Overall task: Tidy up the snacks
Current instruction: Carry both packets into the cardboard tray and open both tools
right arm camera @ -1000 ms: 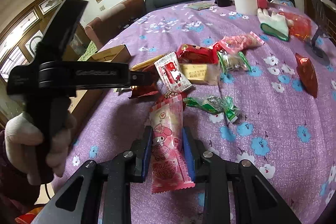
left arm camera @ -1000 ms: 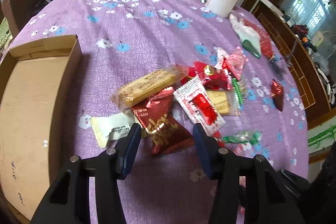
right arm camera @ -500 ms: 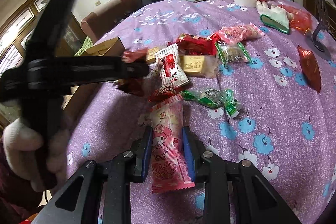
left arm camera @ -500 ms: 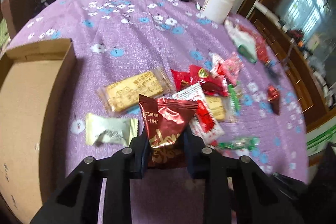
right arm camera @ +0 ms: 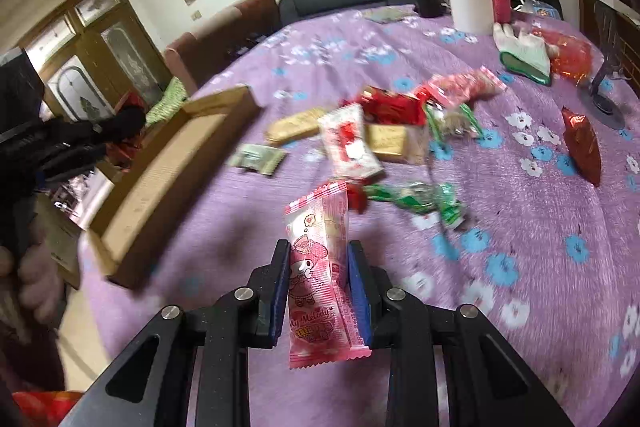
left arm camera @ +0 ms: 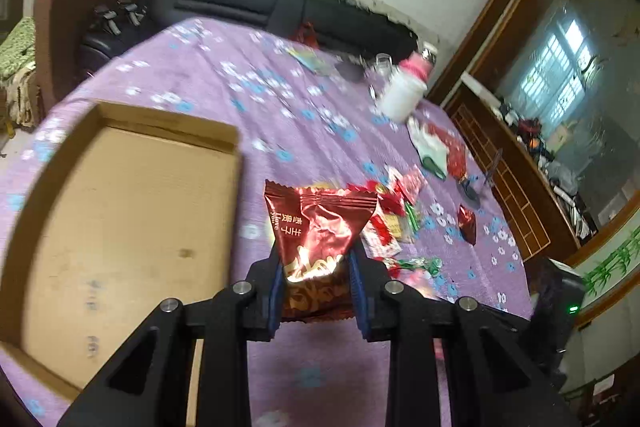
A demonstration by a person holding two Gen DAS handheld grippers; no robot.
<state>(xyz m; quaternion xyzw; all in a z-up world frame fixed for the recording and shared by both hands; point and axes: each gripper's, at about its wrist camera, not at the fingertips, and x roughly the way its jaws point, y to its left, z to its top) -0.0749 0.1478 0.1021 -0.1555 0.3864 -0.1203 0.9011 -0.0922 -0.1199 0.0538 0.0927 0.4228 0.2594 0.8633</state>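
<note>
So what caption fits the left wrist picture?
Left hand-held gripper lifts a dark red snack packet beside the cardboard box.

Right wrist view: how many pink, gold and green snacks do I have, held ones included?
pink packets: 2, one in the right gripper
gold packets: 2
green wrappers: 2
Total: 6
</note>
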